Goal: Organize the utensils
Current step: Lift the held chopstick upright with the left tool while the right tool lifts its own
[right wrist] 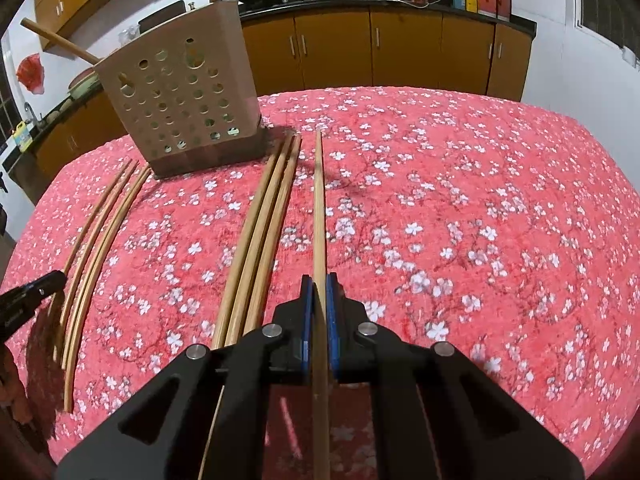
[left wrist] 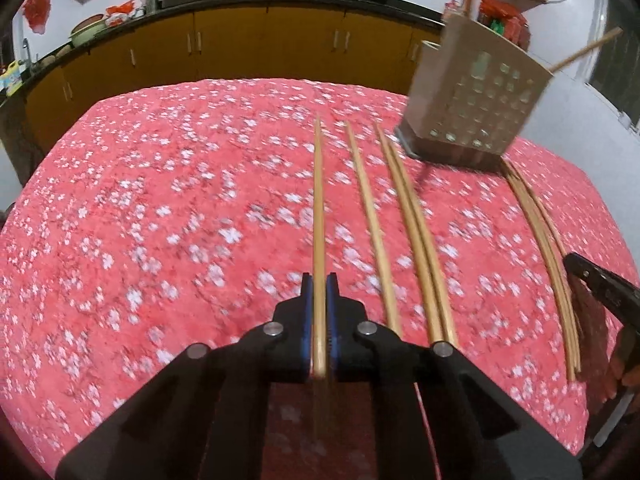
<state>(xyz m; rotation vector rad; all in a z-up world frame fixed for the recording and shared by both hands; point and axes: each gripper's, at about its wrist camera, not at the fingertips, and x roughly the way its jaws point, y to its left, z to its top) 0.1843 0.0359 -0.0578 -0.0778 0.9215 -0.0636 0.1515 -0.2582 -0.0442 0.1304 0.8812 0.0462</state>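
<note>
Left wrist view: chopstick [left wrist: 319, 216] clamped between left gripper [left wrist: 319, 292] jaws.

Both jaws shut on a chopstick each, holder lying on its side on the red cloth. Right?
One thing off: the perforated holder stands upright on the red cloth, as the right wrist view shows. The left gripper and right gripper do each clamp a chopstick.

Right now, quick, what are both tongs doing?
Left tongs: closed on a chopstick.
Right tongs: closed on another chopstick.
</note>
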